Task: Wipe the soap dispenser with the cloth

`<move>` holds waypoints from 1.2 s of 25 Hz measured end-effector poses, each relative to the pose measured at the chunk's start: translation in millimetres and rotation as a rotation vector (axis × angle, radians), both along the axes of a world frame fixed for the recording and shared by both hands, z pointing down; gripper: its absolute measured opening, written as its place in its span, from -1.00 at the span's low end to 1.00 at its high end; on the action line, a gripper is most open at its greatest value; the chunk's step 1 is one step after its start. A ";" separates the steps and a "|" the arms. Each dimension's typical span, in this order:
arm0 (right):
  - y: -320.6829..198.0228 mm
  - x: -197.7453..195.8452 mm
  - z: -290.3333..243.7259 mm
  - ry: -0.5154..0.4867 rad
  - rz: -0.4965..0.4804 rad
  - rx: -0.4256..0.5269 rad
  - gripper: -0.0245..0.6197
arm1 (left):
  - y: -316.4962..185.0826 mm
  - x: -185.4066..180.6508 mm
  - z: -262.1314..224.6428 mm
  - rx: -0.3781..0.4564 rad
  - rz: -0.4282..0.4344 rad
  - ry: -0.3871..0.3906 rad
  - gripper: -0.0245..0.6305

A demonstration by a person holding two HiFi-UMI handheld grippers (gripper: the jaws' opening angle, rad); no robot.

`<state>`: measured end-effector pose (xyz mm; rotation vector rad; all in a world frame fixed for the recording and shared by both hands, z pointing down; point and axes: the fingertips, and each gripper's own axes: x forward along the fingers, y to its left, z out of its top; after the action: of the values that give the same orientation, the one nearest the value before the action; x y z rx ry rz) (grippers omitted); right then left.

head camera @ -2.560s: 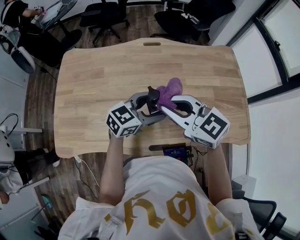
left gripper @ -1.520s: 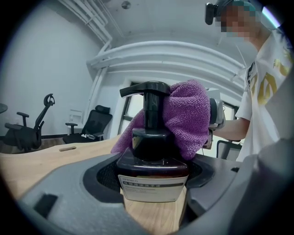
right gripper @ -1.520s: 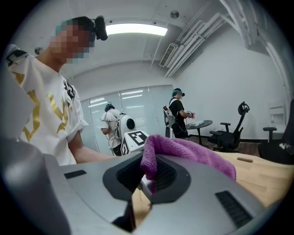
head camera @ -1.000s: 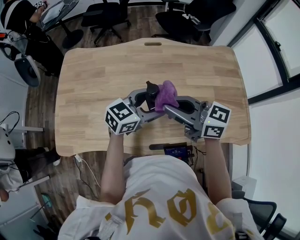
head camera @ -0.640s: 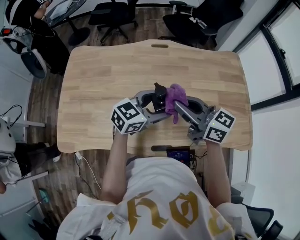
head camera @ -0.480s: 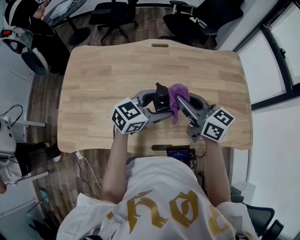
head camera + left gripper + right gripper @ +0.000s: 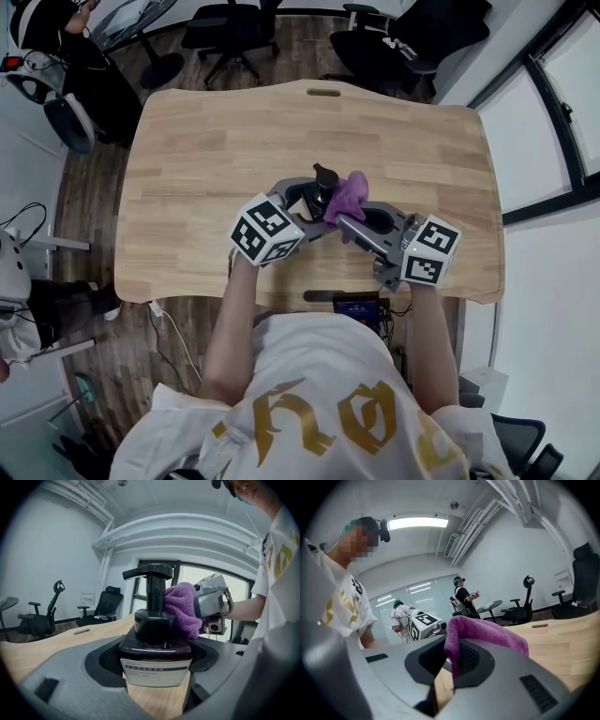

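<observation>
Wiping on wooden surface point(image 7: 187, 169), office room.
Left gripper point(image 7: 154, 656) jaws clamp soap dispenser point(image 7: 151, 620), label point(image 7: 157, 671) unreadable; right gripper point(image 7: 452, 663) jaws pinch cloth point(image 7: 487, 634).

Pale wooden counter point(image 7: 187, 187) of long planks, with a small slot point(image 7: 323, 92) near its 12 o'clock edge. A dark soap dispenser point(image 7: 325, 183) is upright about its centre — resting or lifted, I can't tell.

Left gripper point(image 7: 312, 204) jaws gripping, right gripper point(image 7: 349, 214) jaws gripping, tips close together
</observation>
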<state>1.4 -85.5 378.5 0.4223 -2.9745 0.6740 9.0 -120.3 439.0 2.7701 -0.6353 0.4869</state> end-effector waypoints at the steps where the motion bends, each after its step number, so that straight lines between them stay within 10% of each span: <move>1: -3.4 1.9 0.8 -0.006 0.017 0.003 -0.83 | -0.6 -0.7 0.6 -0.004 -0.001 0.002 0.09; 20: -66.2 41.3 5.3 -0.118 0.405 -0.050 -0.83 | 15.2 8.2 -44.1 0.012 0.130 0.241 0.09; 30: -52.1 35.1 1.6 -0.199 0.320 -0.128 -0.83 | 9.8 -2.1 -51.8 -0.011 0.099 0.334 0.09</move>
<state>36.4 -137.6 380.1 0.8818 -3.0504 0.9823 7.0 -110.5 387.2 2.7884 -0.4171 0.0406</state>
